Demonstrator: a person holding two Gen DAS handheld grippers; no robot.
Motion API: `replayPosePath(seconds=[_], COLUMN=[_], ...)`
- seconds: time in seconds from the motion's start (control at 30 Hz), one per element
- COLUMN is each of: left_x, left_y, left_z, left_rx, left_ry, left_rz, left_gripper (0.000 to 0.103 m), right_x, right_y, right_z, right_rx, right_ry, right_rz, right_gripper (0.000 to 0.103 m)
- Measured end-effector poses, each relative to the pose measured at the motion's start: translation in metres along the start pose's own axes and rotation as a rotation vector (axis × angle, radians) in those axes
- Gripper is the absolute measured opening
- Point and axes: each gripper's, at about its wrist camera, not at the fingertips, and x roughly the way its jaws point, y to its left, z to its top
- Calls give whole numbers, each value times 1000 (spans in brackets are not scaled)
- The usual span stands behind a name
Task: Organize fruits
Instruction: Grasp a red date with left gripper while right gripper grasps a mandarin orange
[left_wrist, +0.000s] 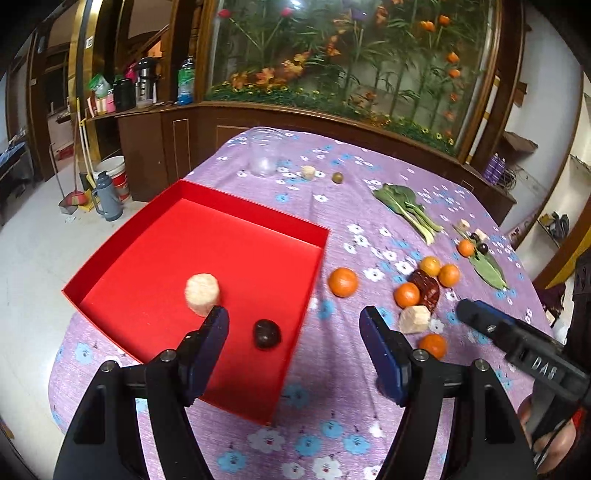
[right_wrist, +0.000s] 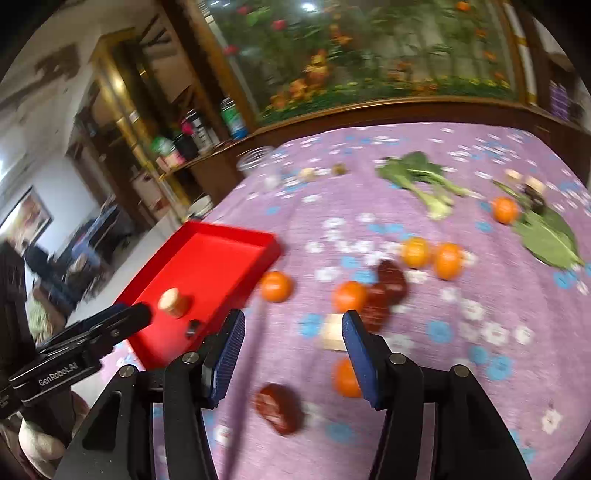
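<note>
Both tongs, left (left_wrist: 293, 323) and right (right_wrist: 293, 328), stood open and empty; a dark plum (left_wrist: 266, 333) lay in the red tray (left_wrist: 236, 206) at lower centre.

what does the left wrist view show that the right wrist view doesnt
Only the left wrist view: a grey thermos and white bucket on the floor. Only the right wrist view: a dark red fruit close below its open jaws. Both: the red tray holding a pale chunk and a small dark fruit, plus oranges and greens on the purple cloth.
</note>
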Motion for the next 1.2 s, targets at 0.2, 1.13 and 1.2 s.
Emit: replayPosePath(seconds=[0.2,1.13,1.2], left_x=[13,73,73], left_y=[-21,-91,-91], left_z=[-11,-67,-67], left_rx=[41,333,333], left_ry=[41,183,176], left_rz=[-39,-168,-169], left_gripper=[73,51,42], right_x=[-17,50,51], right_y=[-55,-24,-21], right_z=[-12,-32,-32], right_rx=[96,-86,-104], right_ry=[2,183,186], right_rz=[-63,-89,-105], right_gripper=[61,49,40])
